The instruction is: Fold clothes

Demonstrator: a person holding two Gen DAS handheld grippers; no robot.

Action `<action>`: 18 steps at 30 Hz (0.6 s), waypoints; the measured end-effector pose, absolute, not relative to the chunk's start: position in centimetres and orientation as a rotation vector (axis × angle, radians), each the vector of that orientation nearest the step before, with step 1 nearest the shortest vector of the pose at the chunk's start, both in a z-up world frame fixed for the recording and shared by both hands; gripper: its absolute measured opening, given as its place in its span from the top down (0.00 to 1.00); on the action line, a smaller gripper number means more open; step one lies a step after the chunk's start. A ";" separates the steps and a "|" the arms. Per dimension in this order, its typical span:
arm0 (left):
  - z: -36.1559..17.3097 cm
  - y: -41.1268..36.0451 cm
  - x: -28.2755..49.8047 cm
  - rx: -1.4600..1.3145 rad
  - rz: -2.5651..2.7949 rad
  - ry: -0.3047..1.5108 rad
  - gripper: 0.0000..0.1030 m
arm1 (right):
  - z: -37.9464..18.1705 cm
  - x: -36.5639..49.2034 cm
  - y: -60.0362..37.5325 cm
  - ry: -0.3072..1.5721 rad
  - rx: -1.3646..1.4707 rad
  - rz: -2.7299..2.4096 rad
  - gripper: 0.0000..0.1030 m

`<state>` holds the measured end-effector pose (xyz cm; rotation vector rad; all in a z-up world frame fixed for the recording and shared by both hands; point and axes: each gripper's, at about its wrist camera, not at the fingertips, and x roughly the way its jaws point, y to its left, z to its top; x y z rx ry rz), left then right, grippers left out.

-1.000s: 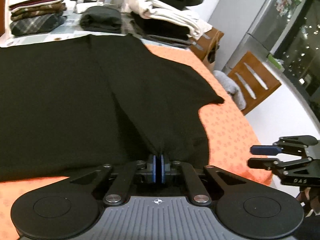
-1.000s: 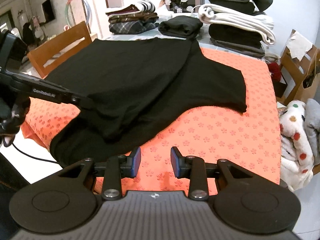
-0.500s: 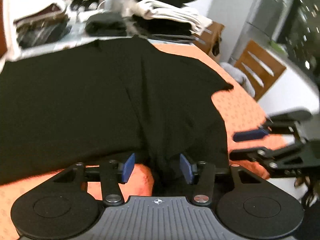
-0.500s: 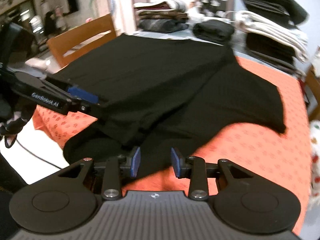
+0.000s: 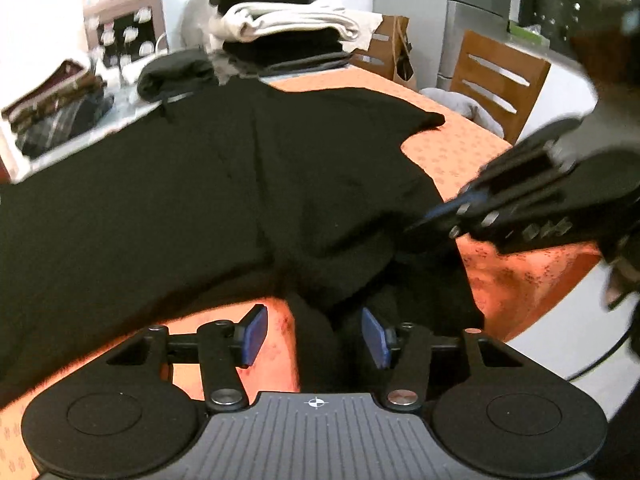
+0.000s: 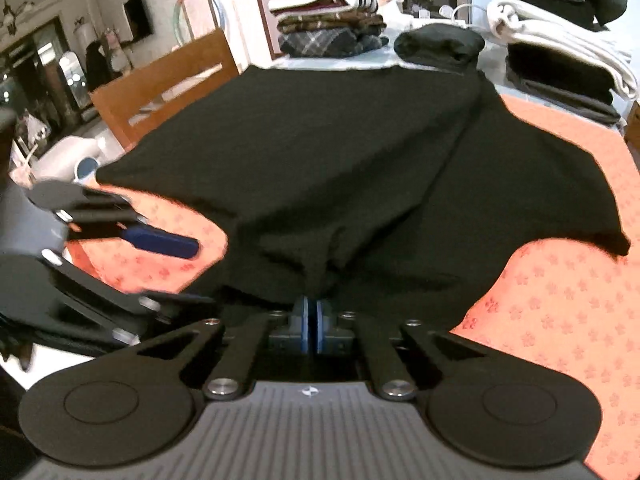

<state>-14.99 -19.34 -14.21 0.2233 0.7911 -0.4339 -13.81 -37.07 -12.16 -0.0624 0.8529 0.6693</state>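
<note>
A black T-shirt [image 5: 200,184] lies spread on the orange flowered tablecloth [image 5: 472,148], partly folded lengthwise, one sleeve out to the right. In the right wrist view the shirt [image 6: 340,152] fills the middle. My left gripper [image 5: 314,336] is open at the near table edge, its blue pads either side of a hanging fold of the shirt. My right gripper [image 6: 311,322] is shut on the shirt's near hem, bunching the cloth. It appears blurred in the left wrist view [image 5: 448,216], touching the shirt. The left gripper's fingers [image 6: 160,240] show at left in the right wrist view.
Stacks of folded clothes stand at the table's far end: plaid and brown ones [image 6: 328,28], a rolled black garment [image 6: 440,46], white and black piles [image 6: 560,60]. Wooden chairs stand at the left [image 6: 160,84] and right [image 5: 500,80]. The near table edge drops off.
My left gripper has let go of the hem and opened. My right gripper has moved left onto the shirt's near edge and shut on it.
</note>
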 end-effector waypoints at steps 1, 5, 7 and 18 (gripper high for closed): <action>-14.2 -19.9 -15.0 0.243 -0.431 0.773 0.47 | -11.5 -14.0 -37.3 0.853 -0.053 0.669 0.95; -14.1 -21.7 -15.3 0.321 -0.402 0.695 0.47 | -9.0 -14.4 -38.2 0.852 -0.021 0.665 0.95; -14.0 -22.0 -15.2 0.320 -0.382 0.683 0.51 | -8.1 -14.6 -38.6 0.850 -0.018 0.658 0.95; -13.7 -23.2 -15.8 0.301 -0.370 0.685 0.83 | -9.1 -16.0 -40.9 0.859 -0.081 0.611 0.92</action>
